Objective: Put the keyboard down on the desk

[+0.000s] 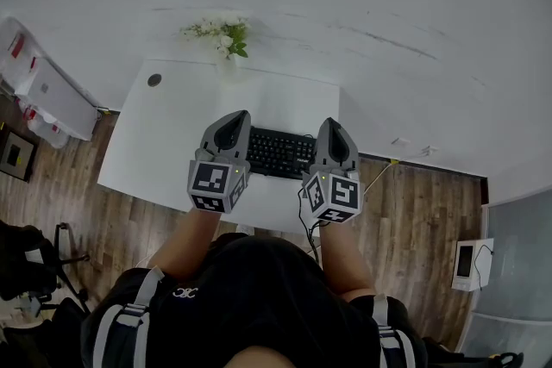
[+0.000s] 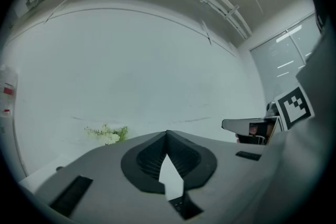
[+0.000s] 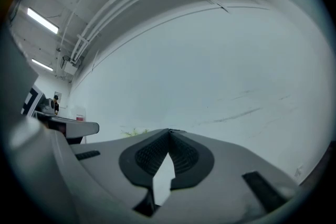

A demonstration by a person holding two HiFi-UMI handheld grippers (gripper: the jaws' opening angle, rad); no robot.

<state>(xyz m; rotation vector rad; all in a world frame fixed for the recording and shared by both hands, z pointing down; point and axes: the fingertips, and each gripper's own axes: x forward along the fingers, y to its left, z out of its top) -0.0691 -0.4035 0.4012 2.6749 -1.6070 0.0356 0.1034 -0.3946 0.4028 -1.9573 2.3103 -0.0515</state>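
Two grippers at frame centre, left gripper (image 1: 235, 118) and right gripper (image 1: 333, 125), jaws pressed together, empty, over the ends of keyboard (image 1: 280, 152) on desk (image 1: 164, 142). Flowers (image 1: 222, 32) at desk's upper edge.

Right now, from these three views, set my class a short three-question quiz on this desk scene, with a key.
1. True or false: the keyboard lies flat on the white desk.
2. What stands at the desk's far edge? A) flowers B) a mug C) a lamp
3. Fill in: the left gripper and the right gripper both have their jaws ____.
Key: 1 true; 2 A; 3 shut.
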